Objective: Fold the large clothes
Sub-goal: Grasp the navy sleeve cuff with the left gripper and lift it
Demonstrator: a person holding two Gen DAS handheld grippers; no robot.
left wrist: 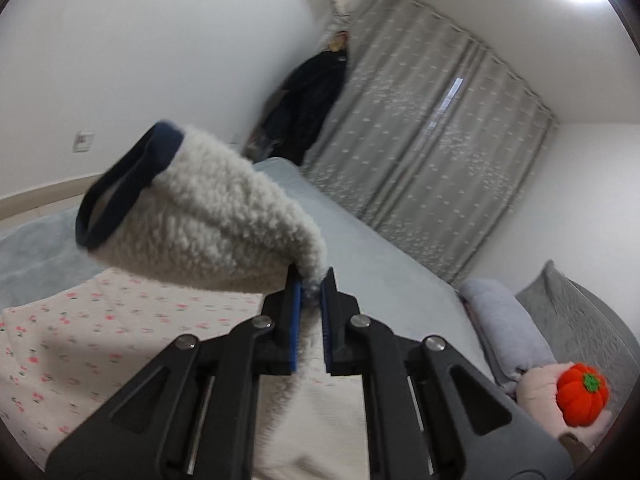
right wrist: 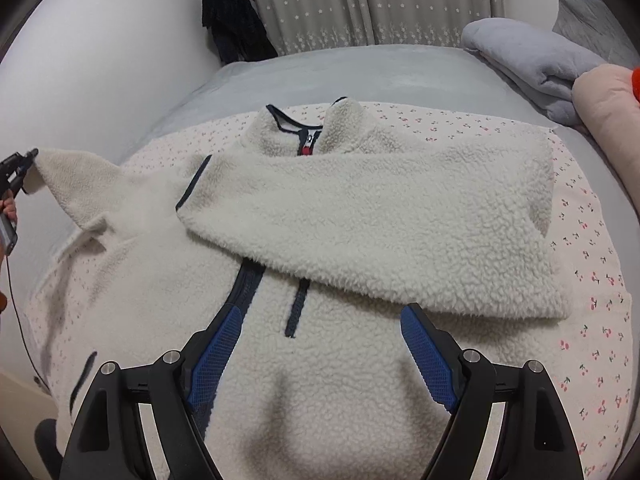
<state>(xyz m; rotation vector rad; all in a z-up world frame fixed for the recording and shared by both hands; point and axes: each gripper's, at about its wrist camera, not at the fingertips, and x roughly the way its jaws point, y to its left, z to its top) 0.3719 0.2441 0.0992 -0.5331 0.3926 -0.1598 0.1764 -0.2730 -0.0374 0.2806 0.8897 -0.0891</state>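
Observation:
A cream fleece jacket with navy trim lies front up on a cherry-print sheet on the bed. One sleeve is folded across its chest. My left gripper is shut on the other sleeve, lifted off the bed, its navy cuff hanging free ahead of the fingers. In the right wrist view the left gripper shows at the far left edge, pinching that raised sleeve. My right gripper hovers open above the jacket's lower front with nothing between its fingers.
A rolled grey blanket and a pink cushion lie at the bed's right side, with an orange pumpkin toy on the cushion. Grey curtains and a dark coat hang behind. A white wall runs along the left.

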